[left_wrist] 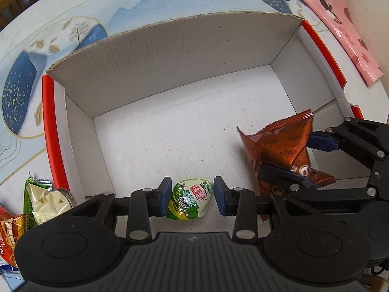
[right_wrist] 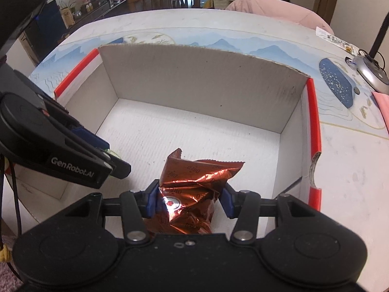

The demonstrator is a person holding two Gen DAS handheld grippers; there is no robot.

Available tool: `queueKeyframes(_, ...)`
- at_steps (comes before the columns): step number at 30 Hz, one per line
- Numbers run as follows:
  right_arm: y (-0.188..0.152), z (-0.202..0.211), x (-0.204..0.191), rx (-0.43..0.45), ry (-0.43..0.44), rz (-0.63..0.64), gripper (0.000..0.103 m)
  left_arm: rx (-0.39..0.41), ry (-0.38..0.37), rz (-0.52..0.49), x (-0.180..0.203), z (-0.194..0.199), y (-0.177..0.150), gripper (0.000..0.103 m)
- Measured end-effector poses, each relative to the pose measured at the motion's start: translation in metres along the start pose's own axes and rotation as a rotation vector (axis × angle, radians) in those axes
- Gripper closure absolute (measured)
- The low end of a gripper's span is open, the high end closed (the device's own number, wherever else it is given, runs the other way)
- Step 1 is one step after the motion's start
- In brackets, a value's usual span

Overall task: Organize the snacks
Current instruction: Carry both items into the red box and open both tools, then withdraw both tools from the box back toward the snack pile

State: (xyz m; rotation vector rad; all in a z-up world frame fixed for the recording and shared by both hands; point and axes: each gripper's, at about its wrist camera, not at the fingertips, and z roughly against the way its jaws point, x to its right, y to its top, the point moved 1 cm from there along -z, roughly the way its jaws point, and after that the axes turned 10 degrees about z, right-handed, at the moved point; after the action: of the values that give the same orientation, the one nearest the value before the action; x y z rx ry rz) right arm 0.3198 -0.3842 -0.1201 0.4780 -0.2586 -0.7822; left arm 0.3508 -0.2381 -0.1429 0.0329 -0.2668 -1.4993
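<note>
Over the white floor of the cardboard box (left_wrist: pixel 170 131), the left tongs (left_wrist: pixel 189 198) pinch a green jelly cup (left_wrist: pixel 189 200) while the right tongs (right_wrist: pixel 189 200) beside them pinch a copper foil snack bag (right_wrist: pixel 192 192), both pointing steeply down.

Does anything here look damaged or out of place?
Yes. The white cardboard box with red edges has a torn rim on its right wall, low near the corner. The crumpled orange-brown foil snack packet is creased in the right gripper. Nothing is spilled.
</note>
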Motion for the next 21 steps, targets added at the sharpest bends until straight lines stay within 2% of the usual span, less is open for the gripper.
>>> queueKeyframes(4, 0.001, -0.003, 0.002, -0.009, 0.003, -0.001, 0.051, -0.005, 0.008, 0.007, -0.001, -0.002, -0.002, 0.066)
queueKeyframes(6, 0.001, -0.002, 0.002, -0.006, 0.005, 0.008, 0.050, -0.003, 0.005, 0.017, -0.001, -0.002, -0.003, 0.061)
queueKeyframes(8, 0.000, 0.001, 0.001, -0.002, 0.004, 0.015, 0.048, 0.004, -0.005, 0.021, -0.001, 0.001, -0.005, 0.060)
queueKeyframes(11, -0.001, 0.008, 0.000, 0.015, 0.007, 0.014, 0.041, 0.016, -0.026, 0.018, 0.000, 0.009, -0.008, 0.060)
queueKeyframes(18, -0.002, 0.034, -0.003, 0.075, 0.004, -0.044, 0.038, 0.092, -0.084, 0.007, -0.005, 0.044, -0.022, 0.060)
queueKeyframes(21, -0.004, 0.048, -0.007, 0.105, 0.000, -0.075, 0.033, 0.142, -0.106, 0.001, -0.012, 0.063, -0.030, 0.060)
